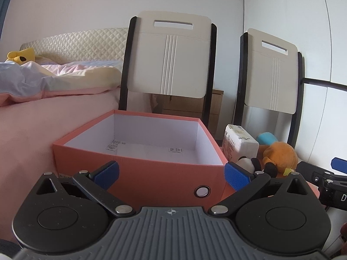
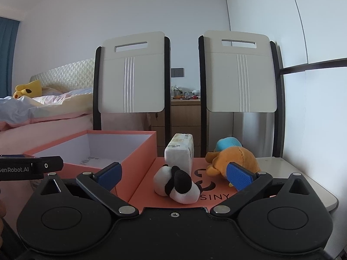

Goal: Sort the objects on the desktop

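Note:
An open salmon box (image 1: 138, 169) (image 2: 138, 149) with a white inside stands straight ahead of my left gripper (image 1: 171, 173), which is open and holds nothing. Only small paper labels lie on the box floor. To its right, on the salmon lid (image 2: 151, 197), lie a black-and-white plush (image 2: 175, 184) (image 1: 247, 162), a white tissue pack (image 2: 180, 153) (image 1: 238, 143) and an orange plush with a blue part (image 2: 234, 158) (image 1: 279, 153). My right gripper (image 2: 174, 175) is open, its blue pads either side of the black-and-white plush, just short of it.
Two white folding chair backs (image 2: 132, 73) (image 2: 240, 73) lean behind the desk. A bed with pink bedding (image 1: 32, 117) and a yellow plush (image 1: 20, 56) lies to the left. A white desk surface (image 2: 303, 184) continues right of the lid. A wooden drawer unit (image 2: 184, 117) stands behind.

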A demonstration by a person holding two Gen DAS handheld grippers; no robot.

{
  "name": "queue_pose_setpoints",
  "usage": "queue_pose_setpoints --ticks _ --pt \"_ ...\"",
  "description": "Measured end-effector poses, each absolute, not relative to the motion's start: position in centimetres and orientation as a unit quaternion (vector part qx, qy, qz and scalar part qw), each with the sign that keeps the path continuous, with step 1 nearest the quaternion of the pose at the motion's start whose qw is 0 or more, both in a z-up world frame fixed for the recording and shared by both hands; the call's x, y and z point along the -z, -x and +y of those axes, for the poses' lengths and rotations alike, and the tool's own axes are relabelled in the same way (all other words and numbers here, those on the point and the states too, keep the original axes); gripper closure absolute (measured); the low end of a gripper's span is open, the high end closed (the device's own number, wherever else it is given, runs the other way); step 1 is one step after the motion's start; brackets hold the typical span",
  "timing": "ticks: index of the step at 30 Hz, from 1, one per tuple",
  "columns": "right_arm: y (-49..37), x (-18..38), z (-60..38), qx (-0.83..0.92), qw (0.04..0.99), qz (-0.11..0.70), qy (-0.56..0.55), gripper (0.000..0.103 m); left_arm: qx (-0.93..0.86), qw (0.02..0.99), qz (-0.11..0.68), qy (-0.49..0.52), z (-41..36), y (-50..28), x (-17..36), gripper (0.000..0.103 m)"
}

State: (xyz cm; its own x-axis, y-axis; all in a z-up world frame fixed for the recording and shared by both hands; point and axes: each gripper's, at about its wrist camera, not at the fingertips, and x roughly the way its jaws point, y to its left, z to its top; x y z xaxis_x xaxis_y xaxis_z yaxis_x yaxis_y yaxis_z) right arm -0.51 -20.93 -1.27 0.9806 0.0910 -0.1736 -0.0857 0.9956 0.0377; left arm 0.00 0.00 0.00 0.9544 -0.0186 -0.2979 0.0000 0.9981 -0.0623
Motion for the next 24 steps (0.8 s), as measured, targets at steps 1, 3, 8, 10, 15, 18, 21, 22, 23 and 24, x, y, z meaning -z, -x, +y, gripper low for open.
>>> queue_pose_setpoints --ticks 1,3,8,10,15,18,21,22,23,24 --pt "0.4 1.3 -20.9 -0.043 0.995 0.09 -0.014 0.001 0.004 0.988 0.151 0.03 0.0 0.0 0.0 0.0" --pt "0.3 1.3 -20.9 -0.041 0.995 0.093 -0.009 0.001 0.003 0.988 0.151 0.029 0.0 0.0 -0.1 0.0" --pt "0.3 1.2 -20.4 -0.035 0.995 0.09 -0.003 0.001 0.0 0.988 0.152 0.026 -0.1 0.1 -0.2 0.0" --pt "0.3 1.2 -20.5 -0.037 0.995 0.089 -0.003 0.001 0.006 0.988 0.148 0.031 0.2 0.3 -0.1 0.0" --pt "0.2 1.1 -20.5 -0.037 0.995 0.089 -0.005 0.001 0.011 0.989 0.145 0.029 0.3 0.6 -0.3 0.0" --pt "0.2 1.3 -20.1 -0.034 0.996 0.087 -0.004 0.001 0.013 0.989 0.146 0.025 0.5 0.7 -0.1 0.0" --pt "0.2 1.3 -20.0 -0.035 0.996 0.086 -0.006 0.001 0.016 0.989 0.149 0.016 0.4 0.7 0.2 0.0" --pt "0.2 1.3 -19.8 -0.035 0.996 0.086 -0.006 0.001 0.017 0.989 0.149 0.015 0.4 0.7 0.2 0.0" --pt "0.2 1.3 -19.7 -0.035 0.996 0.086 -0.008 0.001 0.017 0.989 0.149 0.015 0.4 0.7 0.2 0.0" --pt "0.1 1.2 -20.1 -0.035 0.996 0.085 -0.01 0.001 0.017 0.989 0.149 0.016 0.4 0.7 0.2 0.0"
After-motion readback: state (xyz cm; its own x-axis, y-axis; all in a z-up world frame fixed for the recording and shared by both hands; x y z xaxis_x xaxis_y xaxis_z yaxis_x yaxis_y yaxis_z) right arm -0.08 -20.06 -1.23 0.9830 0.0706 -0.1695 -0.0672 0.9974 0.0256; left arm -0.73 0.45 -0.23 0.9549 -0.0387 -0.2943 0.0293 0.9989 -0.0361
